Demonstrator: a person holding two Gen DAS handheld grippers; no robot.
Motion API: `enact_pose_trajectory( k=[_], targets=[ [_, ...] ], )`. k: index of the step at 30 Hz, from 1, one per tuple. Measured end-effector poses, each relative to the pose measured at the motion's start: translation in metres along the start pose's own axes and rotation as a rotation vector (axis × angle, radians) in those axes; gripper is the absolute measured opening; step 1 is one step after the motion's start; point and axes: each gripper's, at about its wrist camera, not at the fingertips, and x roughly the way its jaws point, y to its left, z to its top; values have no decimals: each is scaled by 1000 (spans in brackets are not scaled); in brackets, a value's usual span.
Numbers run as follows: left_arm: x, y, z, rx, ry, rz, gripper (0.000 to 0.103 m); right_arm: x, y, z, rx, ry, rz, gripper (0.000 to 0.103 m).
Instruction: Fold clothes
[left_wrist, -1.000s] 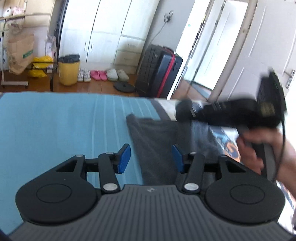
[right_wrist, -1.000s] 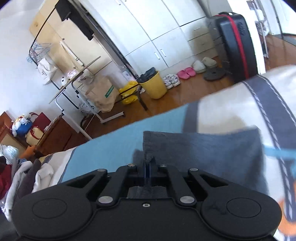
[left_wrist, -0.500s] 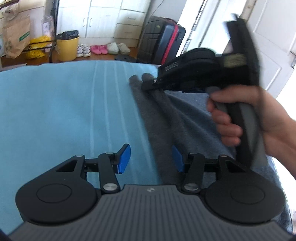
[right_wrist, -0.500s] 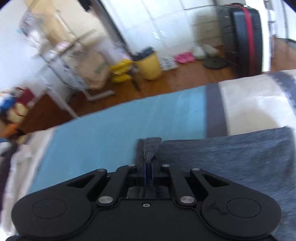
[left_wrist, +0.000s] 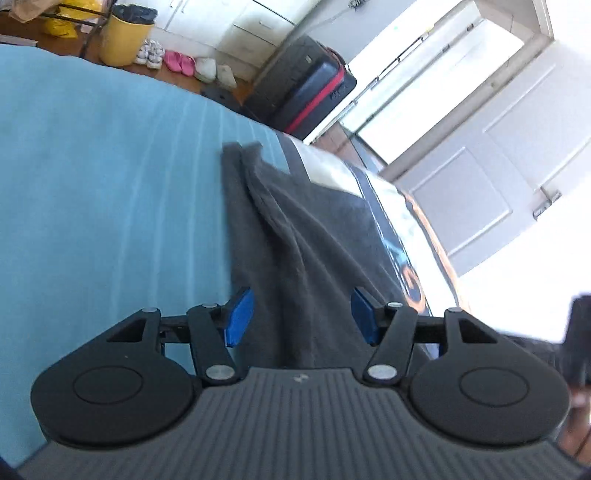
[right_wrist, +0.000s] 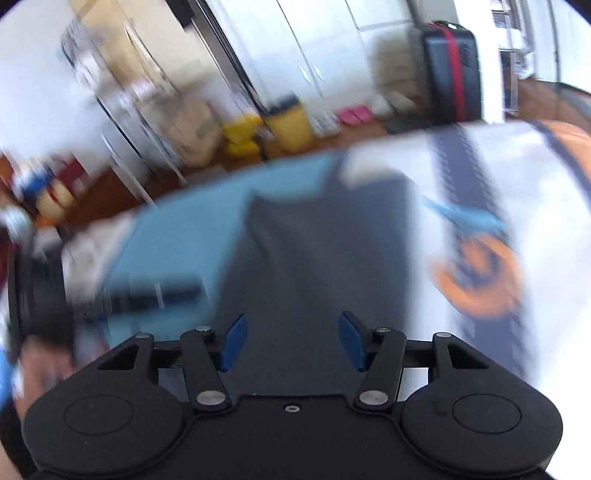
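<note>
**Squaring the fold before the next grab**

Judging by the lie of the cloth, a fold has just been laid and the near edge comes next. To do it well, bring the left gripper (left_wrist: 301, 319) down onto the near left edge of the garment (left_wrist: 295, 236) and bite both layers together, not just the top one. Its jaws are opening, roughly half wide, with cloth lying below and between them but not pinched. A raised ridge runs from the far corner toward the middle; smoothing it flat before the next fold should keep the stack even.

The garment is dark grey, soft and slightly fuzzy like fleece or knit, lying in a long band on the bed. To its left is the blue sheet (left_wrist: 110, 177), smooth with faint pale stripes. To its right the cover turns white with a dark stripe and an orange print (left_wrist: 412, 278).

The right gripper (right_wrist: 291, 341) hangs over the same cloth, jaws opening and holding nothing; that view is heavily blurred, so the fabric's detail cannot be read there.
</note>
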Motion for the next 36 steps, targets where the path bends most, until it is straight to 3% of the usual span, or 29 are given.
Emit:
enact_pose_trajectory(
  k=[1,2,3,4,5,9,11,14,17,19,22,25,29,32,36],
  targets=[
    [4,-8,-4,53,0,39,47,-12,-4,-13,1,23,-18,61],
    [8,-17,-7,115,-2,88,29,-24,-7,-25,9,34,-27,61],
    [16,-25,-11,179,24,172,3,-35,-12,-38,34,33,-26,63],
    [21,-28,-14,200,41,233,2,-44,-18,-51,65,28,-21,66],
    [25,-29,-18,203,50,279,2,-49,-23,-64,103,30,-14,67],
    [11,-24,-18,91,14,342,2,-47,-35,-103,233,70,18,67],
    [1,-15,-18,7,-13,362,2,-45,-43,-112,334,58,64,68],
    [-12,6,-19,-72,-13,468,2,-41,-49,-118,425,57,105,71],
    [-34,10,-18,-89,10,412,10,-46,-48,-118,417,66,87,71],
    [-51,-1,-22,-47,5,383,25,-56,-46,-120,402,64,85,71],
    [-70,-25,-43,19,15,335,37,-71,-43,-134,384,58,80,71],
    [-73,-44,-67,66,104,255,37,-90,-32,-149,327,47,62,71],
    [-63,-70,-99,117,255,296,38,-104,-24,-167,352,31,69,71],
    [-70,-75,-118,63,270,259,42,-102,-27,-174,458,27,130,71],
    [-92,-68,-144,-12,236,254,48,-97,-28,-175,492,22,119,71]
  ],
)
